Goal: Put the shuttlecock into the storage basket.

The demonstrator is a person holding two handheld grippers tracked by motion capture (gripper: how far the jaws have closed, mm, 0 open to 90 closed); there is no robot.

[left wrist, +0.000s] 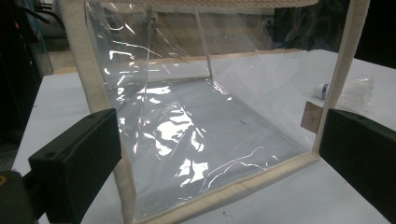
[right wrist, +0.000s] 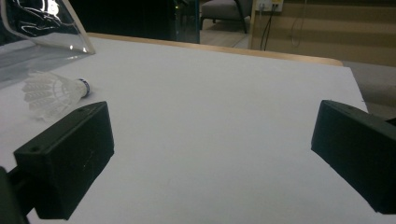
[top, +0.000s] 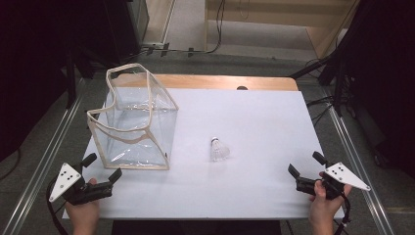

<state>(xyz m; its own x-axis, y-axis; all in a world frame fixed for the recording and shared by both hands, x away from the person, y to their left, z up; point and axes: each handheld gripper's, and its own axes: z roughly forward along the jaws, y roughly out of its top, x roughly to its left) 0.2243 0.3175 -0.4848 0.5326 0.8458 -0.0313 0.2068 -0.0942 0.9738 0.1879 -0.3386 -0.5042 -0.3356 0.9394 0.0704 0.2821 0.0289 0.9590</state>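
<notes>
Currently: shuttlecock mid-table, well apart from right gripper, beside clear bag. Left gripper just before bag. Both wide open, empty.

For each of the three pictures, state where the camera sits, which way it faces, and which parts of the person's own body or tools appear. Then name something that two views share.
High view: above the person's side, looking forward and down on the white table; both hands, left claw and right claw show.
Left gripper view: rides the left claw, facing the clear bag; its black jaws show.
Right gripper view: rides the right claw, looking across the table; its jaws stand apart.
Shared: the shuttlecock lies in all three.
</notes>
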